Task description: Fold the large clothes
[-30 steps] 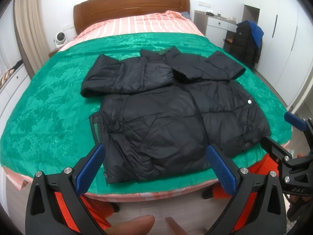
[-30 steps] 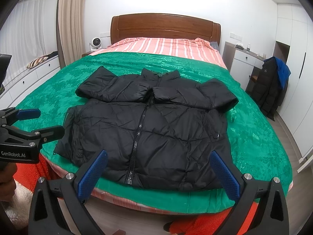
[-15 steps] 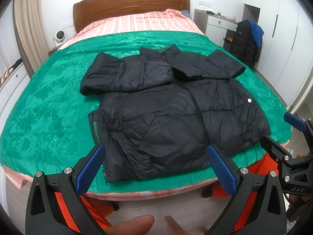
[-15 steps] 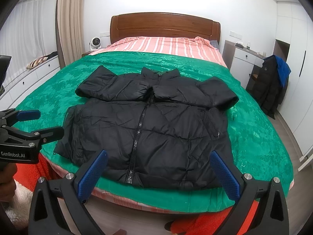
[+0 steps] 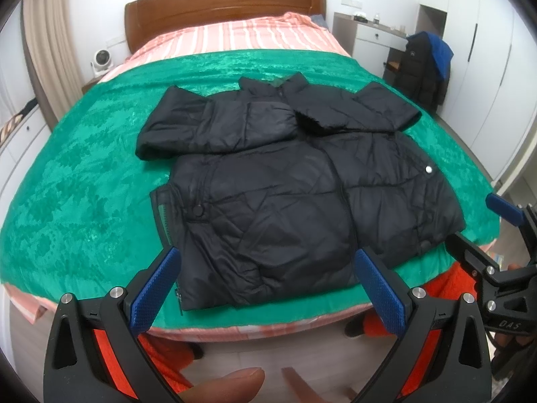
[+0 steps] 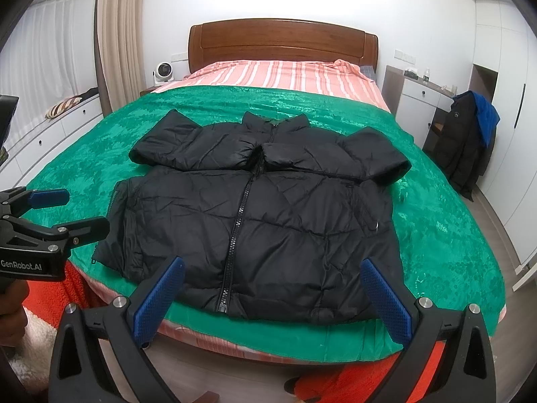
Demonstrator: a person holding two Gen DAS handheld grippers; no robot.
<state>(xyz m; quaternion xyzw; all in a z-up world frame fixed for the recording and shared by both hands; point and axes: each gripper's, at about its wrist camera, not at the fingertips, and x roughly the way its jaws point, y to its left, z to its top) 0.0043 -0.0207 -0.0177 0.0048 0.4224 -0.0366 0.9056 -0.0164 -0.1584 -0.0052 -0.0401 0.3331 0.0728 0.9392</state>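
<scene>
A black puffer jacket (image 5: 295,181) lies front up on the green bed cover (image 5: 84,174), zipped, with both sleeves folded across the chest. It also shows in the right wrist view (image 6: 268,221). My left gripper (image 5: 265,288) is open and empty, just short of the jacket's hem at the foot of the bed. My right gripper (image 6: 272,299) is open and empty, also before the hem. Each gripper shows in the other's view: the right one (image 5: 483,231) at the jacket's right corner, the left one (image 6: 57,211) at its left corner.
The bed has a wooden headboard (image 6: 282,43) and a striped pink sheet (image 6: 285,77). A dark coat with a blue hood (image 6: 470,141) hangs on a chair at the right by a white desk (image 6: 419,94). White drawers (image 6: 50,127) line the left wall.
Both grippers have drifted slightly closer to the bed; the jacket sits a little lower in view. Nothing was taken hold of.
</scene>
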